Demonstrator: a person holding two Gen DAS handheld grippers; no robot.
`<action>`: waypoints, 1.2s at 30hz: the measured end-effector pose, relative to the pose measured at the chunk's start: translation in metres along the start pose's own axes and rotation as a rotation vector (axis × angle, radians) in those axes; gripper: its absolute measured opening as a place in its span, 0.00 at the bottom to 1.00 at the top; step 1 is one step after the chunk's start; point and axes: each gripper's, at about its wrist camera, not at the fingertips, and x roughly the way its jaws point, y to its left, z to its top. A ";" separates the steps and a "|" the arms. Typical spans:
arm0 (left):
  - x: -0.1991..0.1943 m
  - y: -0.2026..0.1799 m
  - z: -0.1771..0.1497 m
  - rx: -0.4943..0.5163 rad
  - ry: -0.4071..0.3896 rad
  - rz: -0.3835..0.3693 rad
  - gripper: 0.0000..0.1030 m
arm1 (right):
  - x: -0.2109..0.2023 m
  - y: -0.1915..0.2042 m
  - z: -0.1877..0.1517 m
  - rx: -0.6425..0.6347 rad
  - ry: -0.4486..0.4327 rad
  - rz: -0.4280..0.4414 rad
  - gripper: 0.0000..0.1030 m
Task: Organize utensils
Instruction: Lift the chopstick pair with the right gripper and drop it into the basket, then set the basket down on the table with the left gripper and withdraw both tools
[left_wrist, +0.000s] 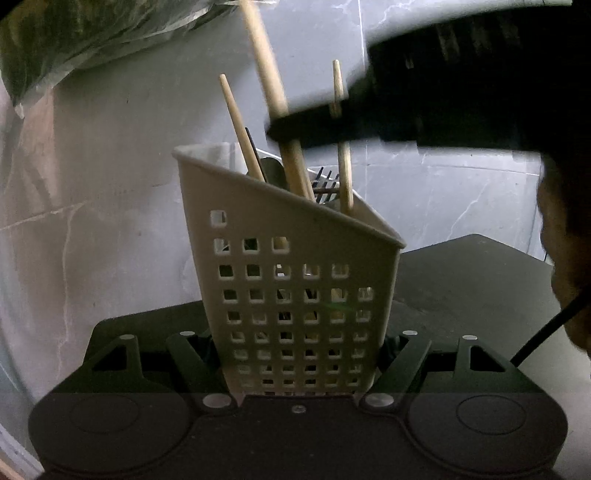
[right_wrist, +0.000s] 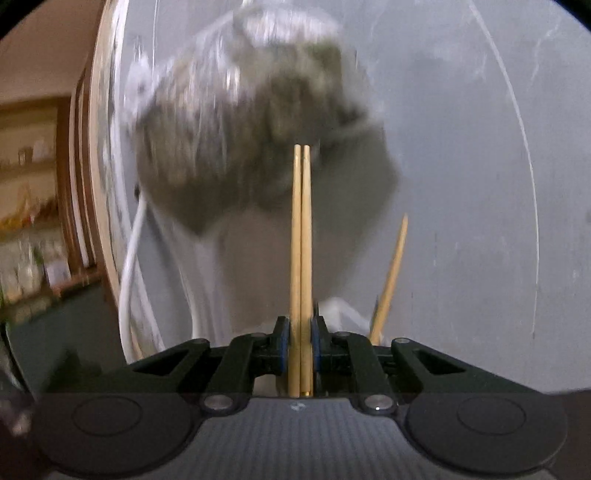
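The left gripper (left_wrist: 299, 354) clamps the foot of a white caddy (left_wrist: 291, 280), which tilts on a dark counter (left_wrist: 461, 280) near its far edge, a grey marble wall (left_wrist: 110, 184) just behind. Chopsticks (left_wrist: 240, 129) and forks (left_wrist: 327, 186) stand inside. The right gripper (left_wrist: 291, 127) crosses above the rim, closed on a pair of chopsticks (right_wrist: 301, 258). Only the right view shows that pair pressed between blue pads (right_wrist: 283, 347), a blurred bag (right_wrist: 258, 122) ahead, and an open room with shelves (right_wrist: 29, 206) to the left.
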 end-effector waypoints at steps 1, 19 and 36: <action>0.000 0.000 0.000 -0.001 -0.001 0.002 0.74 | -0.001 0.000 -0.002 -0.004 0.018 -0.003 0.26; -0.035 -0.002 -0.007 -0.064 -0.024 0.028 0.99 | -0.090 0.015 0.018 0.167 -0.018 -0.293 1.00; -0.204 -0.079 -0.002 -0.288 -0.024 0.458 0.99 | -0.204 0.028 -0.012 0.206 0.157 -0.361 1.00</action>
